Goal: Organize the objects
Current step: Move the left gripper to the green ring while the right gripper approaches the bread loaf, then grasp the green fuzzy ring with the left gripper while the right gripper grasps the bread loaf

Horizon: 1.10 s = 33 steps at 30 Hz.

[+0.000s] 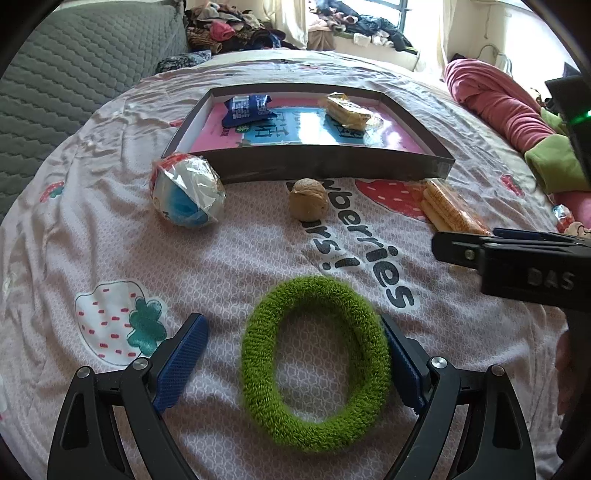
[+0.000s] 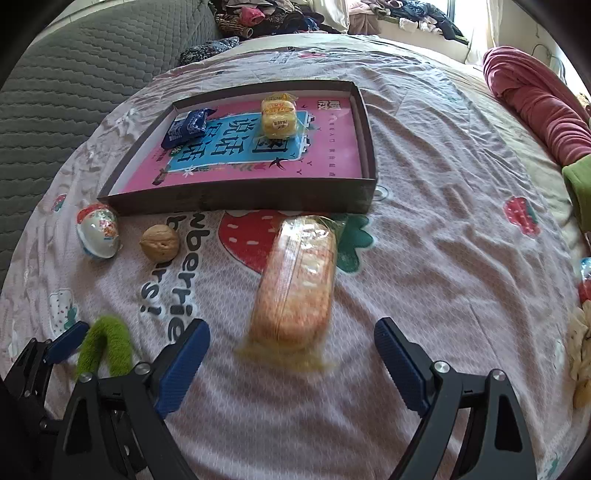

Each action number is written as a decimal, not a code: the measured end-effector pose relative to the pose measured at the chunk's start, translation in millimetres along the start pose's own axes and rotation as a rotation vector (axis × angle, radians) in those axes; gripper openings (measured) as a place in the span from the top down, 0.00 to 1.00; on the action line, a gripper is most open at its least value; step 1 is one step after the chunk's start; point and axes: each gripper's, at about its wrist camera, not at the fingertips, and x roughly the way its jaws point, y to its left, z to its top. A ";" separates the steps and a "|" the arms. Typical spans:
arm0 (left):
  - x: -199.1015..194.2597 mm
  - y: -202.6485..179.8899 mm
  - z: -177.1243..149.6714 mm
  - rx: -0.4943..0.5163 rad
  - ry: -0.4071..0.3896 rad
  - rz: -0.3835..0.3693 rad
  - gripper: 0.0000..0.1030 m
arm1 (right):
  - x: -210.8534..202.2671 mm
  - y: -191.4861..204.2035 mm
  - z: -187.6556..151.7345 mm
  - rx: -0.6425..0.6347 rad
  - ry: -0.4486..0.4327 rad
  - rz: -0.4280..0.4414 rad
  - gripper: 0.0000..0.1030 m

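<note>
A fuzzy green ring point(image 1: 316, 363) lies on the bedsheet between the open fingers of my left gripper point(image 1: 295, 360); its right side touches the right pad. My right gripper point(image 2: 291, 363) is open and empty, just short of a wrapped pack of orange biscuits point(image 2: 297, 280). A dark shallow box point(image 1: 306, 168) with a pink printed bottom holds a blue packet point(image 1: 247, 109) and a yellow wrapped cake point(image 1: 349, 110). In front of it lie a walnut point(image 1: 308, 199) and a wrapped white-and-blue egg toy point(image 1: 186, 195). In the right wrist view the box point(image 2: 243, 195), walnut point(image 2: 159, 243), egg toy point(image 2: 98, 230) and ring point(image 2: 105, 347) also show.
The strawberry-print sheet point(image 2: 443, 258) covers the bed. A grey quilted cushion point(image 1: 66, 81) lies at far left. A pink and green blanket roll point(image 1: 506, 110) runs along the right. Piled clothes point(image 1: 240, 29) sit at the back. Small snack items point(image 2: 583, 332) lie at the right edge.
</note>
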 end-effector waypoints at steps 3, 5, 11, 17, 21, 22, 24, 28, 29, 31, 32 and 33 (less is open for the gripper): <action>1.3 -0.3 0.4 0.007 -0.005 -0.002 0.12 | 10.7 0.6 3.1 -0.001 0.019 -0.002 0.19; 2.7 -0.5 0.9 0.011 -0.005 -0.002 0.12 | 13.3 0.3 3.7 0.000 0.013 -0.004 0.19; 5.4 -1.1 3.1 0.007 -0.014 -0.001 0.12 | 19.7 0.2 7.4 -0.002 0.005 -0.009 0.21; 7.4 -1.2 6.4 0.002 -0.018 0.005 0.12 | 21.7 -0.7 10.5 0.001 -0.004 -0.016 0.29; 7.3 -0.5 7.2 0.000 -0.018 0.005 0.12 | 21.9 -0.8 10.9 0.002 -0.007 -0.017 0.34; 6.9 -0.2 7.4 -0.001 -0.017 0.004 0.13 | 22.1 -1.0 10.9 0.002 -0.007 -0.018 0.34; 6.0 -0.3 7.7 0.001 -0.018 0.001 0.15 | 21.6 -1.4 10.9 0.000 -0.008 -0.020 0.37; 3.1 -1.0 7.0 -0.002 -0.024 -0.021 0.29 | 20.8 -1.0 10.4 -0.002 -0.008 -0.017 0.41; 2.1 -1.7 6.7 0.001 -0.024 -0.027 0.30 | 20.3 -0.4 9.6 -0.003 -0.008 -0.017 0.43; -0.2 -3.4 5.9 0.005 -0.021 -0.044 0.42 | 19.3 0.9 9.0 -0.007 -0.007 -0.014 0.48; -1.1 -4.1 5.6 0.004 -0.020 -0.052 0.47 | 18.6 1.6 8.7 -0.007 -0.007 -0.010 0.51; -2.9 -4.6 5.3 0.003 -0.021 -0.057 0.49 | 17.7 2.0 8.1 -0.008 -0.008 -0.006 0.54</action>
